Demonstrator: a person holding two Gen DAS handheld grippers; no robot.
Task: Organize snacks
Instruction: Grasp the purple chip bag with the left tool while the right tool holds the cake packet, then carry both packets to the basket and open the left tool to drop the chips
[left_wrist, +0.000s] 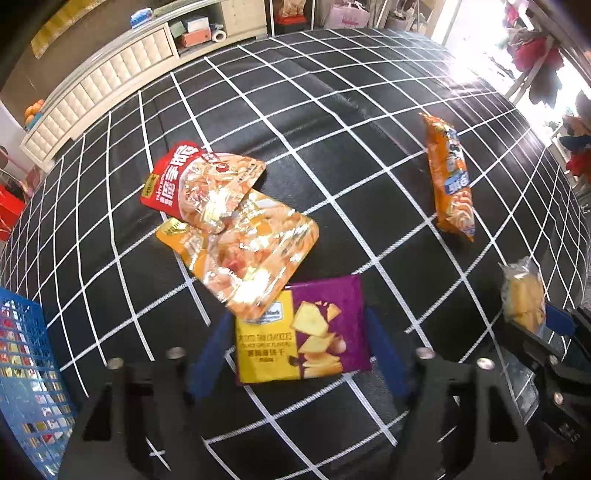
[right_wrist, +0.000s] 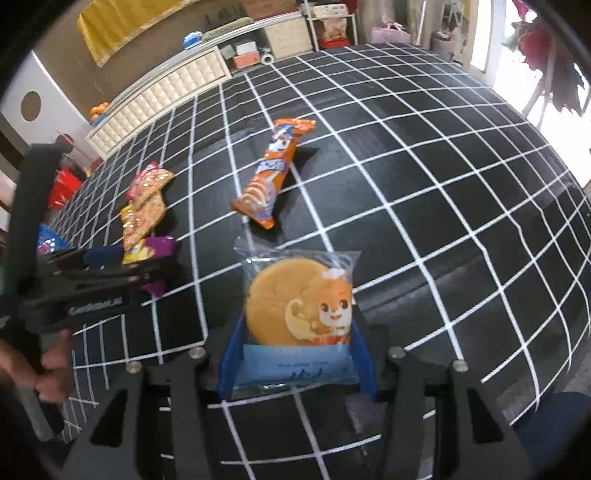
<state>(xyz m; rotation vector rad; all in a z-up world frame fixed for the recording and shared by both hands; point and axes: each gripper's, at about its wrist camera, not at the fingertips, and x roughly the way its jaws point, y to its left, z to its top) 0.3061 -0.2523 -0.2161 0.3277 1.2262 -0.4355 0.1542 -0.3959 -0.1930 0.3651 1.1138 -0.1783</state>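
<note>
A purple and yellow cracker pack (left_wrist: 306, 332) lies flat on the black checked tablecloth (left_wrist: 332, 129). My left gripper (left_wrist: 297, 350) points down over it, open, with a blue finger close beside each edge. Just beyond it lie a yellow-orange pouch (left_wrist: 251, 251) and, overlapping that, a red pouch (left_wrist: 184, 177). A long orange snack pack (left_wrist: 450, 177) lies to the right, also in the right wrist view (right_wrist: 269, 173). My right gripper (right_wrist: 295, 354) is shut on a clear packet with a round cake (right_wrist: 295, 302), held above the cloth. That cake packet (left_wrist: 524, 295) shows at the left view's right edge.
A blue mesh basket (left_wrist: 26, 369) with packets inside stands at the near left. A person's hand (right_wrist: 51, 362) holds the left gripper's handle. A low white cabinet (left_wrist: 110, 85) with boxes runs behind the table. The table's right edge (right_wrist: 576, 332) drops off near a bright doorway.
</note>
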